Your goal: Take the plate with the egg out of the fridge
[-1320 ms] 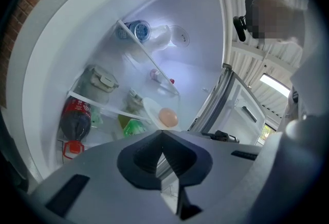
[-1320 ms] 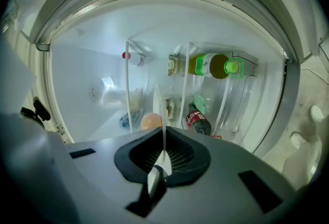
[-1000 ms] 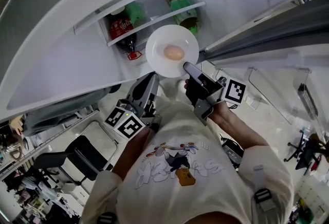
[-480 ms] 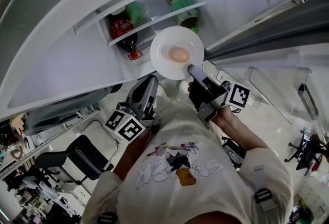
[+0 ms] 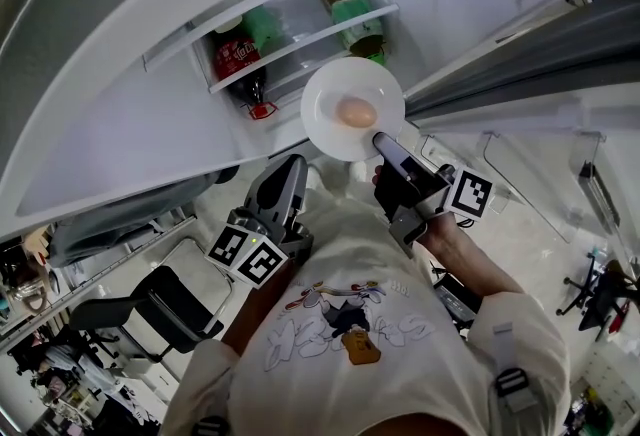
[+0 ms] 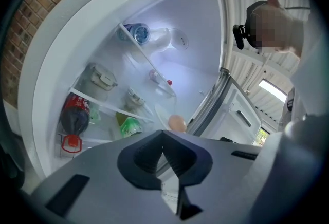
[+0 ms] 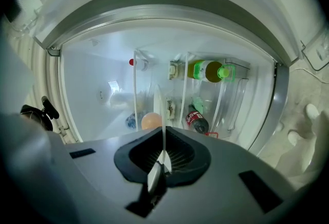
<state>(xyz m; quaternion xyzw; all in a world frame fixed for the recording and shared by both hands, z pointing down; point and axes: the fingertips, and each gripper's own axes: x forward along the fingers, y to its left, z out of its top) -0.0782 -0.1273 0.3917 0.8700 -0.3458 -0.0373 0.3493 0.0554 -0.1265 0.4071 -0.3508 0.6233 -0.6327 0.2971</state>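
Plate (image 5: 328, 84) is pinched by its near rim in your right gripper (image 5: 380, 140), at the mouth of the open fridge (image 5: 140, 124), with the egg (image 5: 356, 112) loose at its centre. Your left gripper (image 5: 291, 167) hangs below, jaws together on nothing. You look to be mid-withdrawal, so draw back slowly and level lest the egg roll; the shelves (image 5: 300, 42) behind hold a cola bottle (image 5: 237, 57) and green bottles (image 5: 358, 16).
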